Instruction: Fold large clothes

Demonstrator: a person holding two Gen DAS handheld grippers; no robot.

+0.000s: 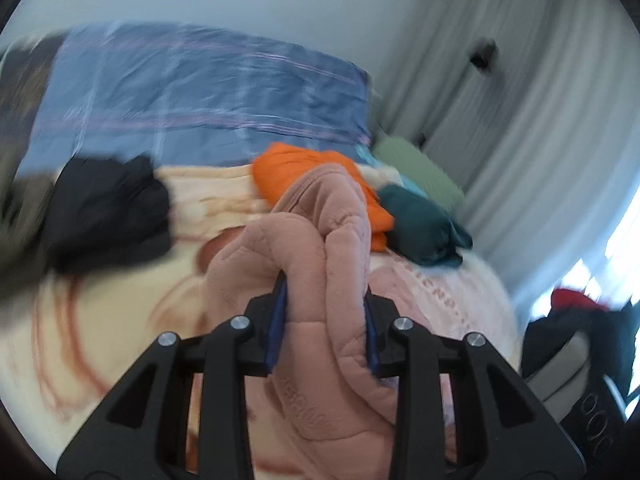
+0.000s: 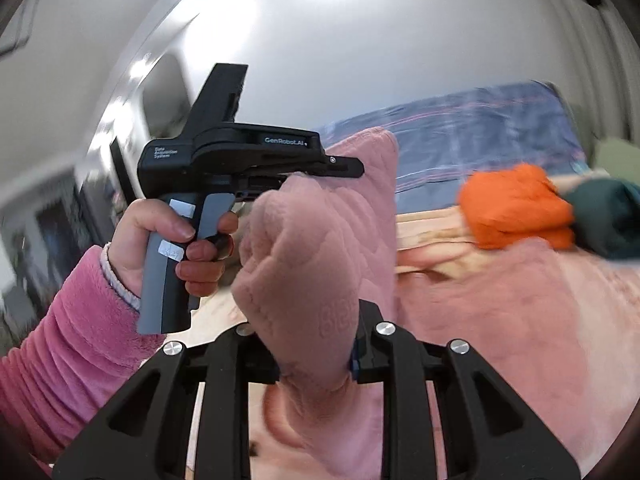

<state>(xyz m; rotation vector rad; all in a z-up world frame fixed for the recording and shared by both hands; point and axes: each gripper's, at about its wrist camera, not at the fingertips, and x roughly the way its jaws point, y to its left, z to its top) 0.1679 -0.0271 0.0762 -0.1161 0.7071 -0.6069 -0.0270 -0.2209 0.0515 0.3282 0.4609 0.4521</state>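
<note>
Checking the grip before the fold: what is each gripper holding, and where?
Both hold the pink quilted garment: left gripper and right gripper each clamp a bunched fold of it.

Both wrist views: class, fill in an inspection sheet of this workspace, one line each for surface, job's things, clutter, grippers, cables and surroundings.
Surface: bed with cream blanket and blue checked cover.
Job's things: pink fleece garment, bunched and lifted off the bed.
Clutter: orange bundle, teal bundle, black clothing, green pillow.
Grippers: left gripper and right gripper each shut on the garment.
Cables: nothing seen.
Surroundings: white curtains, plain wall.
</note>
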